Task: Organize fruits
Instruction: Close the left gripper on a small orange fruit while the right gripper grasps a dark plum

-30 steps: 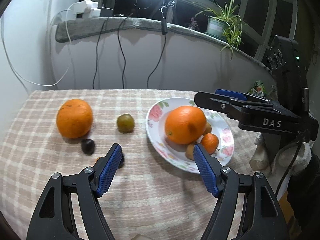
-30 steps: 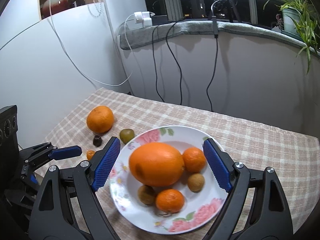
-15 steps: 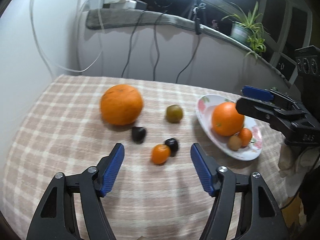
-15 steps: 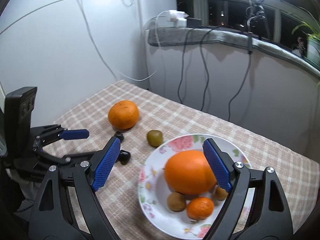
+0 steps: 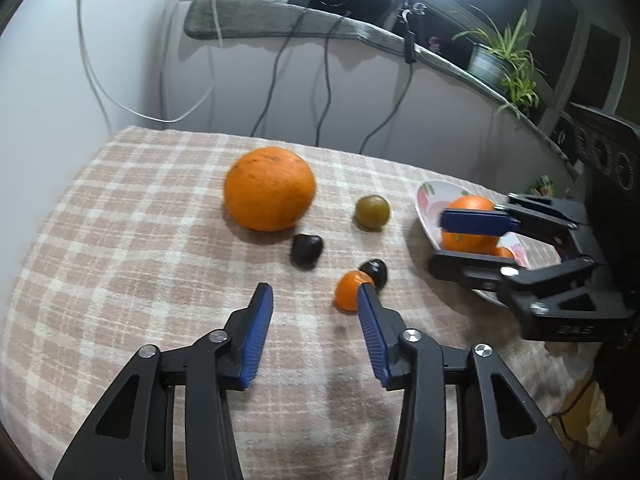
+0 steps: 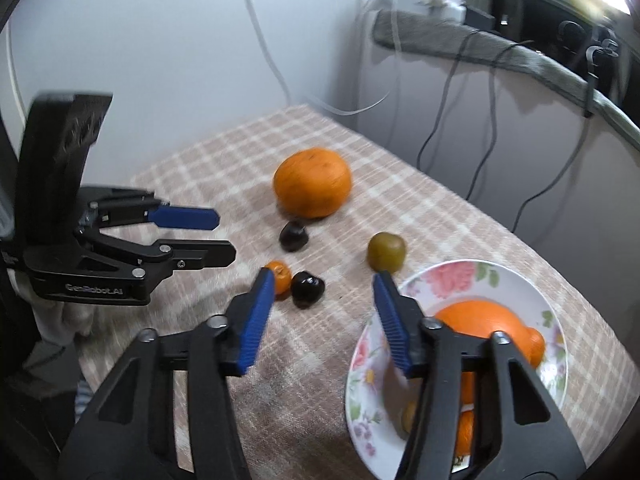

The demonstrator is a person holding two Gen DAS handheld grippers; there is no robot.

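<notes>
Left wrist view shows the left claw (image 5: 316,296) low over the checked cloth of the surface (image 5: 120,280), its jaws closing with nothing between them; the small orange fruit (image 5: 350,290) sits just outside the right-hand blue pad, touching a dark fruit (image 5: 376,272) behind it; a second dark fruit (image 5: 306,250) lies apart, just in front of the big orange (image 5: 270,188); a green fruit (image 5: 373,212) rests between the big orange and the flowered plate (image 5: 426,200); the right claw (image 5: 448,240) reaches in from the right across the plate, in front of the orange on the plate (image 5: 468,240).

Right wrist view shows the right claw (image 6: 324,280) with jaws closing and nothing gripped; only cloth lies between the pads, with a dark fruit (image 6: 306,286) beyond their tips and the small orange fruit (image 6: 280,276) just past the left pad's tip; the plate (image 6: 520,284) lies under the right finger, holding a large orange (image 6: 484,320) and smaller fruit partly hidden; the left claw (image 6: 224,236) points in from the left, nothing in it.
</notes>
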